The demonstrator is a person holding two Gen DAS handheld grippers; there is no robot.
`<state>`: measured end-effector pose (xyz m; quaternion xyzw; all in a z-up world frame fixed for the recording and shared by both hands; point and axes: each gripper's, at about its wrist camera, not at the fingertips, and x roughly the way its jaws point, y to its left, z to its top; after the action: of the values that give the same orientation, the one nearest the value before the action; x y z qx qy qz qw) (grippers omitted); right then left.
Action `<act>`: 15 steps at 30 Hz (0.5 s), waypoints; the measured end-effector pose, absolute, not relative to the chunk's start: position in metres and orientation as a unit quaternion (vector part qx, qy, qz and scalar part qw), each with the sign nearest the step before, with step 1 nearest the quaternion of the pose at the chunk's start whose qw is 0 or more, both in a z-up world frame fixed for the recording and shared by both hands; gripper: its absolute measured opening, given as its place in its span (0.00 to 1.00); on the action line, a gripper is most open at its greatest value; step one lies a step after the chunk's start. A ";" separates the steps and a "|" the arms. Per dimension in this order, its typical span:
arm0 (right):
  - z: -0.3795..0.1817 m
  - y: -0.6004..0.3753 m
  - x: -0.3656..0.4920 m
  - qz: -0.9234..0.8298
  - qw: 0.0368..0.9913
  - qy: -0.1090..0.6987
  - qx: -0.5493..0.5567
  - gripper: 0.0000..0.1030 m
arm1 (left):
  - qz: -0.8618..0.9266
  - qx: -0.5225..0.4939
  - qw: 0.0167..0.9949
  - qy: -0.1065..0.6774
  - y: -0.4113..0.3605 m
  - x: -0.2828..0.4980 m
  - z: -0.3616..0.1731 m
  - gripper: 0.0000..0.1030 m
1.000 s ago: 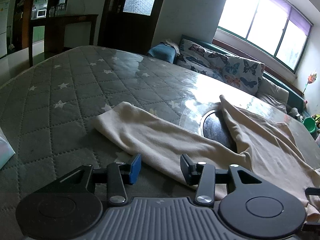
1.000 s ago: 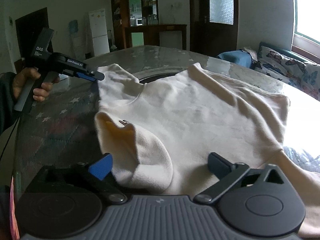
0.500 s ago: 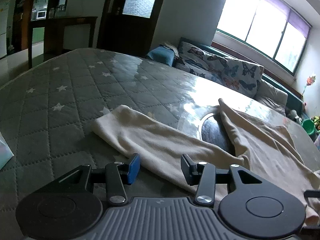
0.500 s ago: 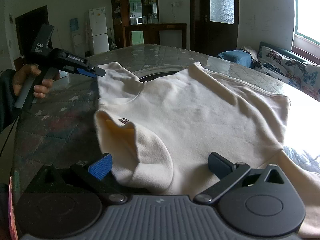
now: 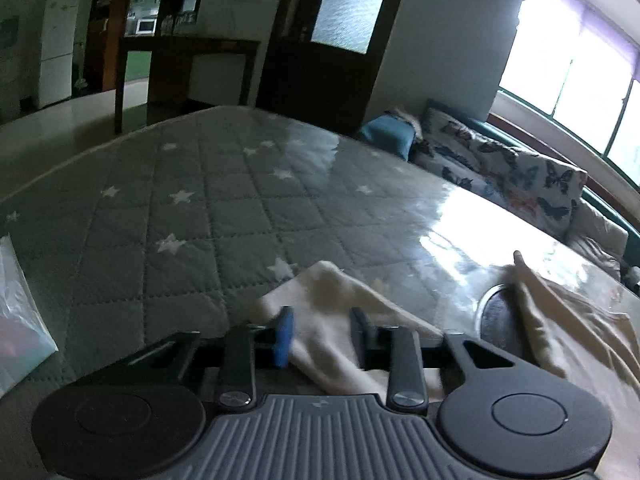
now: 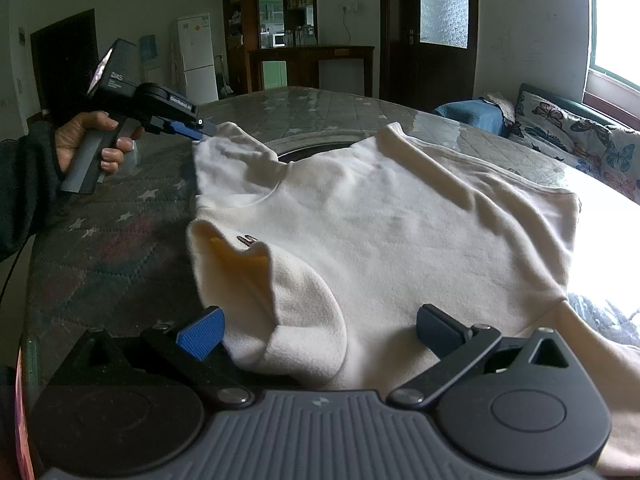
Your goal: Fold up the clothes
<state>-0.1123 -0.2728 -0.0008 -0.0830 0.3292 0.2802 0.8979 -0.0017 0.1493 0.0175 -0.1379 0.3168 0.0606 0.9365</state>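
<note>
Between the left tongs lies the end of a cream sleeve, and their jaws have just been closing around it; from the left wrist view the pads look close against the cloth, though motion blur makes it hard to say whether they pinch it firmly yet. From the right wrist view, the same left tongs meet the sleeve's far corner, held by a hand in a dark sleeve.

Nearer the camera, the right tongs stand spread wide, with a folded lump of the other sleeve lying between the 2 pads but not pressed by either.

Outward from both, the cream sweater lies spread flat on the desk, which wears a grey quilted cover with white stars under a glossy sheet. A dark round recess in the desk shows past the sleeve.

For the step in hand, judged to be gripping the left sleeve to fold it across the body:
1. Close fully on the cuff before lifting, so the soft fleece does not slip out
2. Lift only enough to clear the cover, since dragging may bunch the body
3. Carry the sleeve inward in 1 smooth arc and lay it flat
4. Have the right tongs close on their own sleeve so both folds match
</note>
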 end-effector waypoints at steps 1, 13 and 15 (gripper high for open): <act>-0.001 -0.273 -0.112 0.280 0.898 0.329 -0.083 1.00 | 0.064 -0.131 0.937 0.316 0.149 -0.001 0.017 0.13; -0.001 -0.274 -0.112 0.281 0.898 0.329 -0.083 1.00 | 0.091 -0.055 0.951 0.290 0.137 -0.001 0.022 0.02; -0.002 -0.274 -0.112 0.281 0.898 0.329 -0.083 1.00 | 0.063 -0.056 0.956 0.282 0.130 -0.002 0.025 0.02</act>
<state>-0.1118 -0.2741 -0.0016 -0.0828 0.3294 0.2809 0.8976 -0.0017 0.1296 0.0252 -0.0558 0.2818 0.0628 0.9558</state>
